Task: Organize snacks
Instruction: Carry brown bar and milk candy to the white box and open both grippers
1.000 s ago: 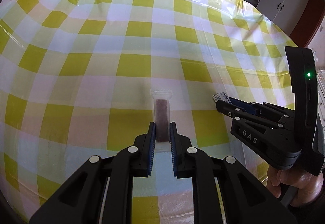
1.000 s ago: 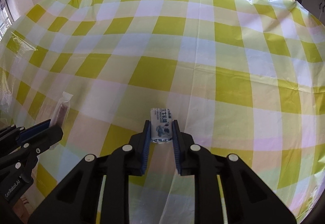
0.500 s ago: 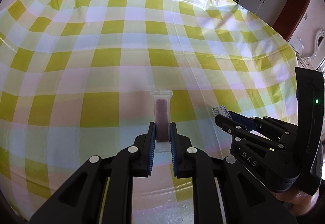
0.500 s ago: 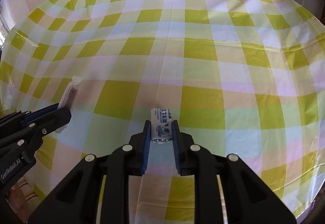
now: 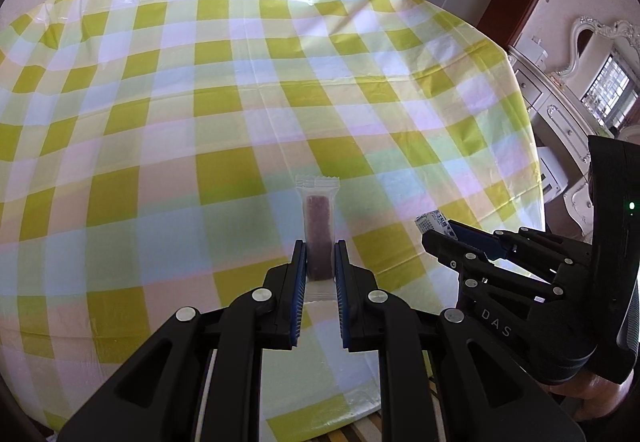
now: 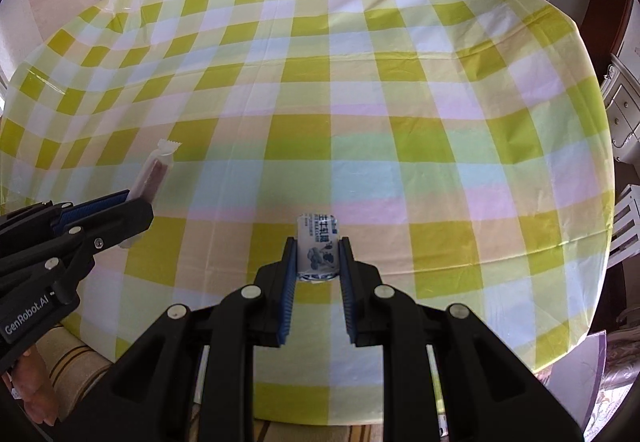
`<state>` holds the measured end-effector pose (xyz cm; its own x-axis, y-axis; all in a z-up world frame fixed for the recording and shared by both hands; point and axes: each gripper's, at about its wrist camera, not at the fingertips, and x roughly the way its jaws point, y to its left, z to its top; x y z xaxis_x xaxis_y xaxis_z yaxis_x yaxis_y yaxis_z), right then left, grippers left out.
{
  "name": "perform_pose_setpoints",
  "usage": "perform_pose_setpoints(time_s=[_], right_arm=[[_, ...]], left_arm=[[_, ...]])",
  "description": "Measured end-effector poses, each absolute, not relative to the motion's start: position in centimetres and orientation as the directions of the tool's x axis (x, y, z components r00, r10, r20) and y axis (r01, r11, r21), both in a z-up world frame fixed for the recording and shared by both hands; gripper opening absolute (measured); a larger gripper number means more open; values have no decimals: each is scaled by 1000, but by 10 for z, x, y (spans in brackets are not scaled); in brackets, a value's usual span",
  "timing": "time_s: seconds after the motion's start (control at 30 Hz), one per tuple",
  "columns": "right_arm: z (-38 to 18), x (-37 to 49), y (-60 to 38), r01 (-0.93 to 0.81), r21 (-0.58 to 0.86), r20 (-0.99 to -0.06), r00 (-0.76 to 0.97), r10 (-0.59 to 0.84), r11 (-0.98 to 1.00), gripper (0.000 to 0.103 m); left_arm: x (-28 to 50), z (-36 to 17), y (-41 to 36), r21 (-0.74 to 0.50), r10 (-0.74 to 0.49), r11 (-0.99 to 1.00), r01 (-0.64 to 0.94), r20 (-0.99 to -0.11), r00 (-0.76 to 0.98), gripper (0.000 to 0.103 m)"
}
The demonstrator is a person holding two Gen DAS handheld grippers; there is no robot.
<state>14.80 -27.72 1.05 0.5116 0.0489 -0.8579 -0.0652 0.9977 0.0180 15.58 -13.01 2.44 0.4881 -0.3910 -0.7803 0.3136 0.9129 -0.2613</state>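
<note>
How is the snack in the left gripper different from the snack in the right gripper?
The brown bar in the left gripper is long and narrow; the white packet in the right gripper is shorter and wider. The brown bar has a clear wrapper that shows the food inside; the white packet is opaque, with blue print. Both are sealed, clamped between blue pads, and held above the checked tablecloth.

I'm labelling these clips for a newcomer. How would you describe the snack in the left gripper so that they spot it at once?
Start at the table with the yellow-checked cloth. Above it the left gripper is shut on a long clear wrapper with a dark reddish-brown bar inside. The right gripper holds a shorter white packet with blue print.
</note>
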Motion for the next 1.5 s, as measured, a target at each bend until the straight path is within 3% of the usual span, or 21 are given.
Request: perform_pose_setpoints(time_s=[0.67,1.03,1.5], right_arm=[[8,46,-387,168,-46,-887,447,-118,985,20],[2,1,-439,345,-53,-892,406,-200,937,20],[24,-38,-461,440,-218,-816,407,-410,871,21]], left_arm=[[78,35,-243,-281,-538,761,584,-776,328,13],[56,24,-281,-360,-581,706,609,-786,209,13],[33,10,-325,-404,-589,646,647,-803,87,14]])
